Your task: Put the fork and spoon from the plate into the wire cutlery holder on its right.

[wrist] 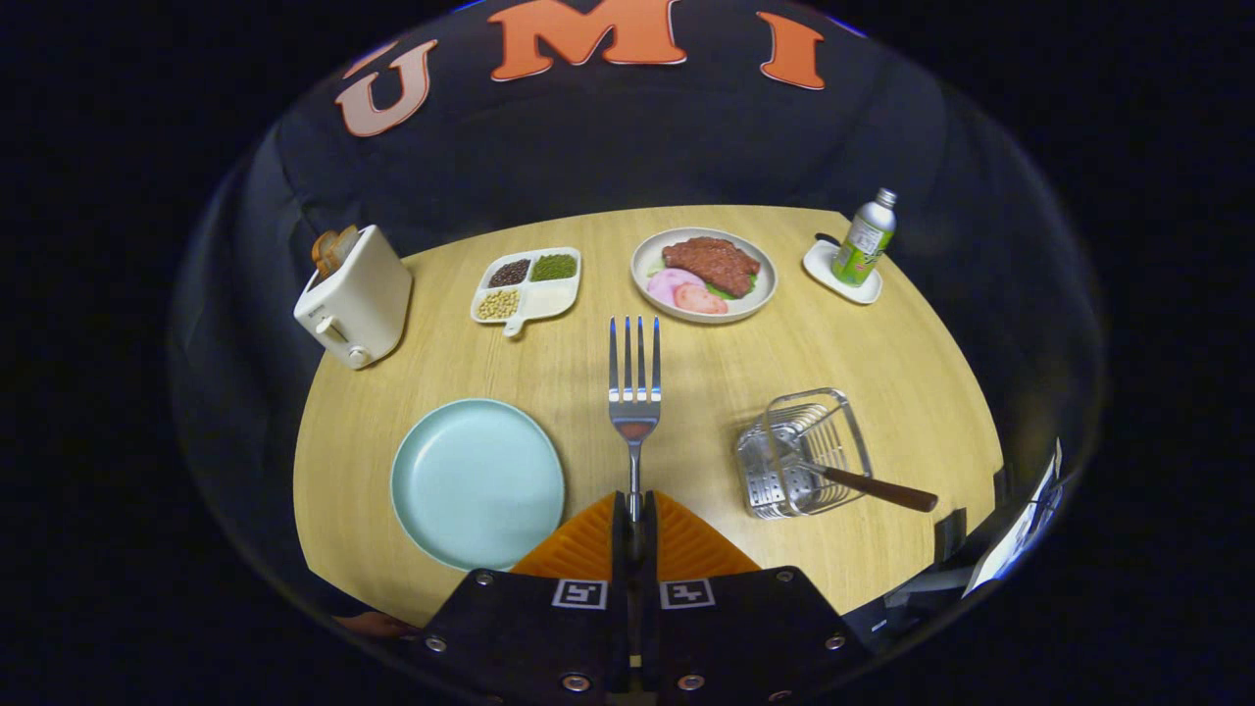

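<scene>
The gripper is holding a silver fork, its two fingers pressed together on the thin handle. The fork is pointing straight ahead with four tines raised over a round wooden table.

Left of the fingers, an empty pale blue plate is sitting on the table. To the right, a wire cutlery holder is lying tilted, with a brown-handled utensil sticking out of it; its head is hidden, so whether it is the spoon cannot be told.

A green bottle is standing on a white coaster far beyond; its label writing is too small to read. A white toaster, a divided dish of beans and a plate of meat are resting beyond the fork.
</scene>
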A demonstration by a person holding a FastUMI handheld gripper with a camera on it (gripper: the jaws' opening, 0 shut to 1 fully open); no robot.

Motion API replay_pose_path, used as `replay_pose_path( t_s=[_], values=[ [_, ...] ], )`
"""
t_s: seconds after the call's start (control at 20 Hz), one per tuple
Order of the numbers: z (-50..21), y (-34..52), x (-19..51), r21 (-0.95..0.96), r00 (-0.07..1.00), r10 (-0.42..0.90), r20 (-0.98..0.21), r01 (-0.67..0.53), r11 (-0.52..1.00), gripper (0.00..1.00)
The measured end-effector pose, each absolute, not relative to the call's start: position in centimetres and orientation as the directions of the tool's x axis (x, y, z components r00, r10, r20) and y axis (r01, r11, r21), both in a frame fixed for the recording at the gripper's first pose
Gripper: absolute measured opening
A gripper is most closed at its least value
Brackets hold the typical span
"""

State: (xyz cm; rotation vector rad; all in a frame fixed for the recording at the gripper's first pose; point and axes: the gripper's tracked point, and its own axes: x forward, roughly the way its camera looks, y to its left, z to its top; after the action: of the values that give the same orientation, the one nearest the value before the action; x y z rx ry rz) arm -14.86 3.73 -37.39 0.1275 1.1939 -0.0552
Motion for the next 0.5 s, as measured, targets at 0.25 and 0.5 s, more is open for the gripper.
replay_pose_path(
  t_s=[0.25, 0.5],
  values=[
    [-37.4, -1.7, -16.2, 0.030, 0.352, -0.022, -0.936, 0.141, 0.990, 0.05],
    [-37.9, -4.5, -18.0, 0.013, 0.308, -0.031, -0.951, 0.141, 0.990, 0.05]
  ],
)
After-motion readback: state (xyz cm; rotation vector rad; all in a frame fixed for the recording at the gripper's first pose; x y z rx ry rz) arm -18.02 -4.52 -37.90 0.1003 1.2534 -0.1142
